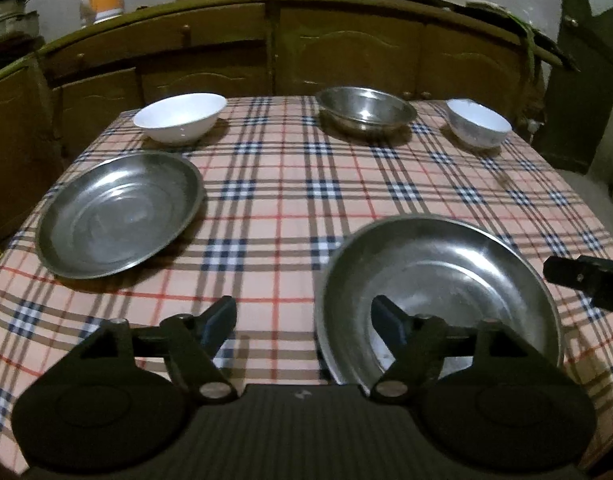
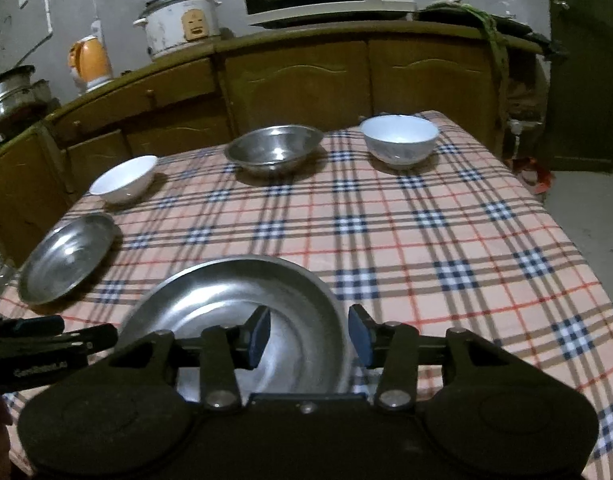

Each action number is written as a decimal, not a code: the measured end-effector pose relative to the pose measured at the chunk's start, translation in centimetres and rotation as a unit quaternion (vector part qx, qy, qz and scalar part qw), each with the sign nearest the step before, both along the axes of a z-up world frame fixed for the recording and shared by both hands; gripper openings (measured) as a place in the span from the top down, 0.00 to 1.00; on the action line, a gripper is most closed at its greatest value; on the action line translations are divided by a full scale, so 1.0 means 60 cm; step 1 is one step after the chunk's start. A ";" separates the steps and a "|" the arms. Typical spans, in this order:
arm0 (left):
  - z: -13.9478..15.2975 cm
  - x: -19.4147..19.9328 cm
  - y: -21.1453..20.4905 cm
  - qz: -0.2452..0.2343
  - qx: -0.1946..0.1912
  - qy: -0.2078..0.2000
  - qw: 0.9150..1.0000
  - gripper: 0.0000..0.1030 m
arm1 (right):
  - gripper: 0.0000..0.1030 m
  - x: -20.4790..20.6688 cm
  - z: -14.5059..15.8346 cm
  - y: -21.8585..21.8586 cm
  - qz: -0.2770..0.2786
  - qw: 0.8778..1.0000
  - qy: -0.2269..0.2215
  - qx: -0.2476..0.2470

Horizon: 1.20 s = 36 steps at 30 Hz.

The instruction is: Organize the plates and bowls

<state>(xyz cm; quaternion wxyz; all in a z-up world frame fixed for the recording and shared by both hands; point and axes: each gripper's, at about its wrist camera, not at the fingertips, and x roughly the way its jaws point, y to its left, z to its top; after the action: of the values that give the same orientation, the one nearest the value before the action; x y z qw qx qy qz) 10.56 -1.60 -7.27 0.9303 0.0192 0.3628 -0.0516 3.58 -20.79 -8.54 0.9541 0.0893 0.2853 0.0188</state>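
The left gripper [image 1: 304, 322] fills the lower part of its own view: matte black plastic, two round housings at the bottom corners, a ribbed dark panel between them. Angled link arms carry silver round rivets and end in dark blue rectangular pads [image 1: 219, 322]. The right gripper [image 2: 309, 338] has the same build, with brighter blue pads [image 2: 259, 334] and a small screw in the centre bar. At that view's lower left, small white lettering, too blurred to read, marks the other gripper's black side.

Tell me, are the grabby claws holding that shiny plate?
No, nothing is held. Both the left gripper and right gripper are open, their pads straddling the near steel plate's rim without pressing it.
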 end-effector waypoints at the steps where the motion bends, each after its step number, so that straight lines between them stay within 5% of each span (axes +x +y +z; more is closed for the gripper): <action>1: 0.005 0.000 0.004 0.004 0.000 -0.002 1.000 0.23 | 0.45 0.002 0.004 0.005 0.004 1.000 -0.002 0.002; 9: 0.032 0.003 0.048 0.034 -0.003 -0.013 0.999 0.19 | 0.36 0.023 0.034 0.063 0.044 0.999 -0.012 0.012; 36: 0.031 0.032 0.218 0.113 -0.014 -0.025 0.993 0.19 | 0.35 0.096 0.043 0.259 0.128 0.992 -0.007 -0.008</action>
<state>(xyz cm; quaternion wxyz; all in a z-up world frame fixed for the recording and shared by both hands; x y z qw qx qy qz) 12.47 11.48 -5.41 0.9390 -0.0338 0.3388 0.0491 9.35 -5.27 -5.94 0.9467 0.0443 0.2874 0.1388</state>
